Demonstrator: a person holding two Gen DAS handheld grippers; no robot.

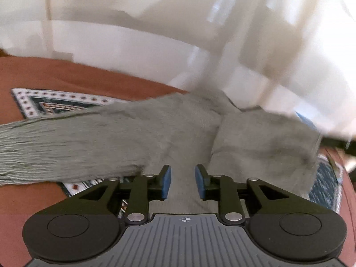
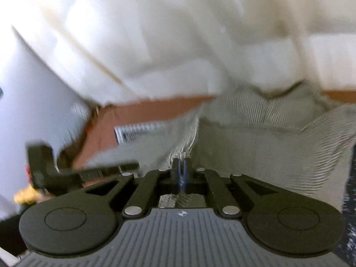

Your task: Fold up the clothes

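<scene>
A grey ribbed knit garment [image 1: 138, 131] lies across a patterned cloth on an orange-brown surface; one long part stretches to the left. My left gripper [image 1: 183, 179] is open, its blue pads [image 1: 167, 181] either side of a strip of the grey fabric without closing on it. In the right wrist view the same garment [image 2: 262, 142] is bunched and partly lifted. My right gripper [image 2: 182, 171] is shut on a ridge of the grey fabric at a seam. The view is blurred by motion.
A patterned cloth [image 1: 55, 102] with a dotted white border lies under the garment on the orange-brown surface [image 1: 66, 73]. White walls or furniture [image 1: 155, 22] rise behind. The other gripper [image 2: 44, 169] shows as a dark blurred shape at left in the right wrist view.
</scene>
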